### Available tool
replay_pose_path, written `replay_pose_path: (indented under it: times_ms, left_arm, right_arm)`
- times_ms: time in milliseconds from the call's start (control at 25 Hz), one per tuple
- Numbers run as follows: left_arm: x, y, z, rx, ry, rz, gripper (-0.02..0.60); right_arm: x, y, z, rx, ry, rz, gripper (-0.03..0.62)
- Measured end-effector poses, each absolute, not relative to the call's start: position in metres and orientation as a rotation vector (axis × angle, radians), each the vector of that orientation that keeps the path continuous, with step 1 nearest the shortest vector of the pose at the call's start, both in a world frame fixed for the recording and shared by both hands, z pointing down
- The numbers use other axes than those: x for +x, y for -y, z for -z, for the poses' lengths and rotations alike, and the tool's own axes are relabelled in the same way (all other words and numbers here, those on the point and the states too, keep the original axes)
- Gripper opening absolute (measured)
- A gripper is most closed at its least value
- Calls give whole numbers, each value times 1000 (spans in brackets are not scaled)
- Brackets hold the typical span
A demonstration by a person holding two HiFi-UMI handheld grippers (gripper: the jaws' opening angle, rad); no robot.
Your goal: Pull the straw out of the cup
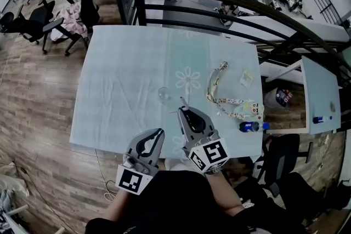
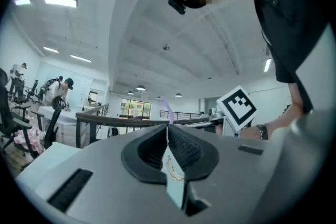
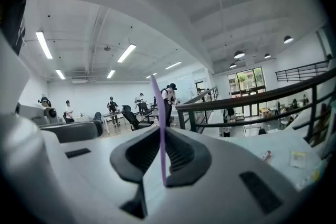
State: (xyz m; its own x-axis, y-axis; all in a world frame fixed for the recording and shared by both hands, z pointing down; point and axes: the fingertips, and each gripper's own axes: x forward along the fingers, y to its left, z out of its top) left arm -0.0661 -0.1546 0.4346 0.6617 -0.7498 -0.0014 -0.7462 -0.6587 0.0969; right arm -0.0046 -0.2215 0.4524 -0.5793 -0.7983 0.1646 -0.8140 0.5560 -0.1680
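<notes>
Head view: the left gripper (image 1: pixel 159 131) and right gripper (image 1: pixel 183 109) are hovering over the near edge of the table (image 1: pixel 120 74). A clear round thing, probably the cup (image 1: pixel 163 94), is sitting on the cloth just beyond them, with nothing touching it. A lanyard (image 1: pixel 216 93) and a bottle (image 1: pixel 252 126) are lying off to the right.

Left gripper view: the jaws are pressing together on a thin pale printed slip (image 2: pixel 173 170); I can't tell what it is.

Right gripper view: the jaws are pinching a purple straw (image 3: pixel 156 97), which is standing upright between the pads with its lower end showing near the jaw base. So the straw is in the right gripper and looking clear of the cup; the pull is judged basically done.

Risks: the straw is thin and smooth, so it may be sliding or twisting in the pinch if the hand swings fast. The cup is standing free, so either gripper dropping low could be knocking it over.
</notes>
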Motion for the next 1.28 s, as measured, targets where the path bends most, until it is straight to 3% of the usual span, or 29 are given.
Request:
replay_pose_path:
  times_ms: [1280]
  left_arm:
    - [-16,96,-412,2726,1343,211,20]
  right_arm:
    - [37,126,-409,1236,2871,-222,38]
